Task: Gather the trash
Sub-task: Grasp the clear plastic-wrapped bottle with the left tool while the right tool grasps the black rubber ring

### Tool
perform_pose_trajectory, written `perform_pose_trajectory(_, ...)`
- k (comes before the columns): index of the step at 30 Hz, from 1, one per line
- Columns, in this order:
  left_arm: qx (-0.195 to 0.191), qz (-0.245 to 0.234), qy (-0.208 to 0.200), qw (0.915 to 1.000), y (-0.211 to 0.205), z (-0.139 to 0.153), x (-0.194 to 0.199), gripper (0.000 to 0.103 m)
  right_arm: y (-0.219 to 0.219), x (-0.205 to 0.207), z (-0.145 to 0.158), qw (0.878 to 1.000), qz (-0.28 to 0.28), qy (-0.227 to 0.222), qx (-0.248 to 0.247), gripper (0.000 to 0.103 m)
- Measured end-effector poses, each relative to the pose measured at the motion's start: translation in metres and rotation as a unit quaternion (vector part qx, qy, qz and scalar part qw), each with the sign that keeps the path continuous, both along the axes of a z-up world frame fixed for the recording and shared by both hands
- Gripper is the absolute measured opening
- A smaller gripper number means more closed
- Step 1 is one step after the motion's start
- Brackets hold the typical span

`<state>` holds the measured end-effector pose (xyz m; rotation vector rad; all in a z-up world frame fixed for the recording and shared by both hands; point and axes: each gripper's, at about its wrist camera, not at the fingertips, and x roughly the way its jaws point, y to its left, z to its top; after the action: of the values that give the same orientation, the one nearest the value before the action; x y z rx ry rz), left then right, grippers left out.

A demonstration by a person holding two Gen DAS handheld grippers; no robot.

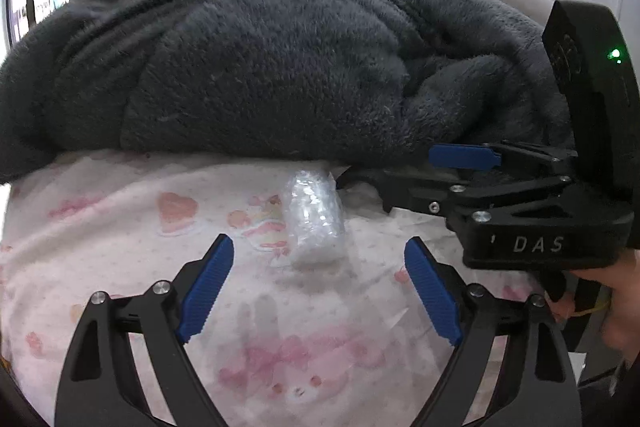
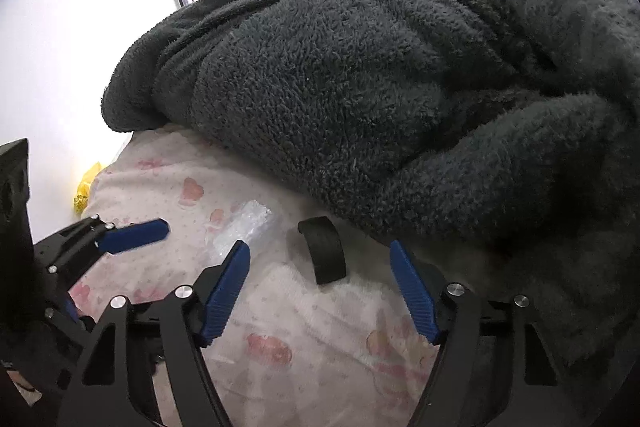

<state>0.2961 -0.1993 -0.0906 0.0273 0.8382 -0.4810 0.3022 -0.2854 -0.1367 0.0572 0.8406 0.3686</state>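
On the bed, seen from the left wrist camera, a crumpled piece of clear plastic wrap (image 1: 314, 217) lies on the pink-patterned sheet (image 1: 120, 267), just at the lower edge of a heaped dark grey fleece blanket (image 1: 280, 67). The left hand-held gripper (image 1: 319, 291) hovers over the sheet with its blue pads (image 1: 208, 291) spread wide; the wrap sits just beyond the tips, roughly in line with the gap, and nothing is pinched. From the right side of this view the right hand-held gripper (image 1: 404, 173) reaches in sideways, its jaws also apart, its lower black finger tip ending close beside the wrap. A person's hand (image 1: 616, 307) grips its handle at the right edge.

From the right wrist camera, the right hand-held gripper (image 2: 320, 291) has its blue pads (image 2: 226, 291) spread, with nothing between them. A curved black strap-like piece (image 2: 324, 251) lies on the sheet (image 2: 300, 347) just ahead of the gap, near the blanket (image 2: 360, 87) edge. The clear plastic wrap (image 2: 244, 227) lies to the left of it, partly hidden behind the left pad. The left hand-held gripper (image 2: 132, 235) enters from the left, one blue finger pointing toward the wrap. A yellow bag (image 2: 86, 187) shows past the bed's far edge.
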Motion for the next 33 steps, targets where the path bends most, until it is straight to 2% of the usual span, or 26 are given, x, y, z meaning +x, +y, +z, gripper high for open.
perform_pose_trajectory(4,0.01,-0.016,0.009,0.9998,-0.01,-0.008,0.005,0.079,-0.006,0.009,-0.003,1.0,-0.006,0.013,0.006,0.073)
perform_pose_trajectory(10,0.009,-0.01,0.027,0.9996,-0.016,-0.014,0.016,0.076,0.003,0.015,-0.017,0.999,0.007,0.033,-0.01,0.073)
perform_pose_trajectory(13,0.012,-0.003,0.044,0.999,-0.017,-0.024,0.024,0.064,0.007,0.019,-0.021,0.999,-0.004,0.035,-0.006,0.073)
perform_pose_trajectory(16,0.009,0.001,0.048,0.9988,-0.015,-0.031,0.027,0.061,0.005,0.025,-0.023,0.999,-0.02,0.038,0.002,0.073)
perform_pose_trajectory(18,0.009,0.002,0.045,0.9989,-0.014,-0.033,0.029,0.055,-0.002,0.027,-0.025,0.999,-0.028,0.043,0.019,0.073)
perform_pose_trajectory(19,0.009,0.004,0.045,0.9989,-0.015,-0.033,0.03,0.05,-0.005,0.028,-0.025,0.998,-0.029,0.043,0.022,0.073)
perform_pose_trajectory(23,0.003,0.007,0.052,0.9986,-0.013,-0.034,0.033,0.038,-0.004,0.028,-0.026,0.999,-0.023,0.038,0.011,0.073)
perform_pose_trajectory(30,0.003,0.001,0.05,0.9987,-0.008,-0.031,0.031,0.034,0.006,0.032,-0.03,1.0,-0.005,0.017,-0.005,0.07)
perform_pose_trajectory(33,0.01,-0.003,0.05,0.9987,-0.008,-0.027,0.031,0.034,0.004,0.034,-0.031,1.0,-0.008,0.009,0.006,0.068)
